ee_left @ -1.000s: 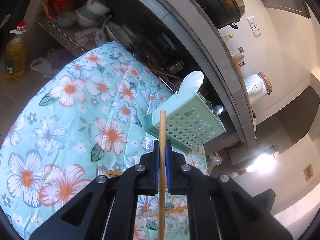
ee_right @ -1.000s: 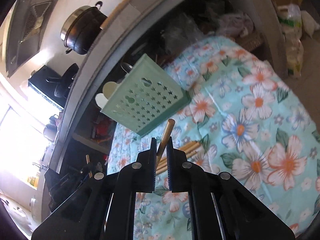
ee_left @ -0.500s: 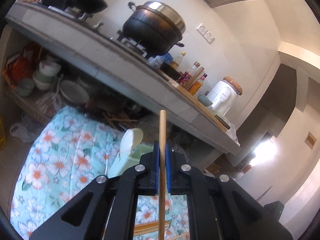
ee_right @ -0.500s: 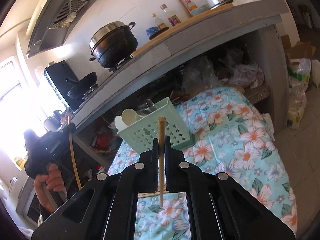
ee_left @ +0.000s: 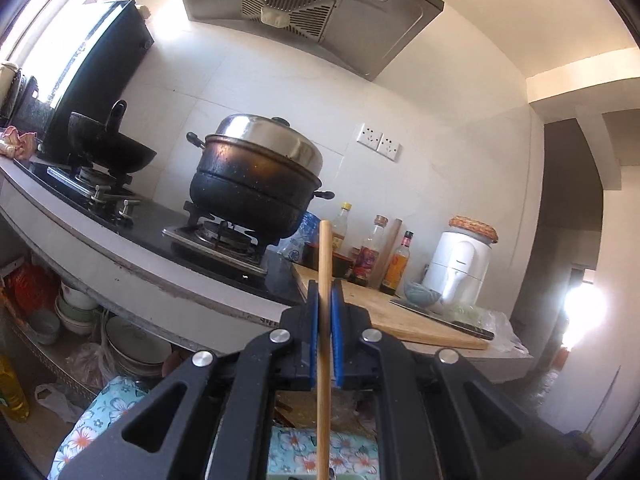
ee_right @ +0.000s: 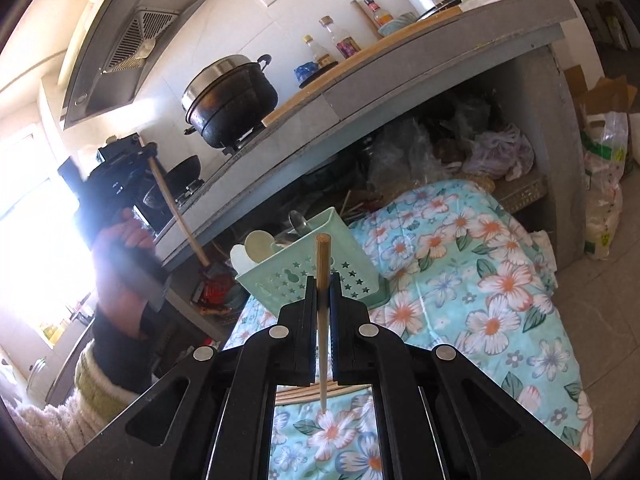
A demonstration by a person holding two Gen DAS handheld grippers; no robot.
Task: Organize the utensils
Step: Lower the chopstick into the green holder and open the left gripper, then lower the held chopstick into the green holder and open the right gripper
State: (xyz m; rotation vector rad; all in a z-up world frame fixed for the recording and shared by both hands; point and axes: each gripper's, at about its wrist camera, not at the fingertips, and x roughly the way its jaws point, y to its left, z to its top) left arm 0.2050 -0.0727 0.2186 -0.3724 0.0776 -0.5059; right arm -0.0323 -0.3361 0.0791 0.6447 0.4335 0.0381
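My left gripper (ee_left: 325, 292) is shut on a wooden chopstick (ee_left: 324, 360) that stands upright between its blue pads; it is raised and faces the stove wall. It also shows in the right wrist view (ee_right: 132, 160), held high at the left with its chopstick (ee_right: 176, 216). My right gripper (ee_right: 323, 280) is shut on a second chopstick (ee_right: 322, 320), upright, just in front of the mint green perforated utensil holder (ee_right: 304, 276). The holder stands on the floral cloth (ee_right: 480, 300) and holds spoons (ee_right: 298, 222). More chopsticks (ee_right: 304, 394) lie on the cloth under the right gripper.
A grey counter edge (ee_right: 400, 80) overhangs the cloth, with a black pot (ee_left: 256, 184), wok (ee_left: 108, 148), bottles (ee_left: 372, 256) and cutting board (ee_left: 400, 320) on top. Bowls (ee_left: 72, 308) and bags crowd the shelf below. A plastic bag (ee_right: 604, 188) stands on the floor at right.
My left gripper has tilted up and risen with its chopstick, from facing the cloth and holder to facing the stove wall. My right gripper has levelled, its chopstick now upright before the holder.
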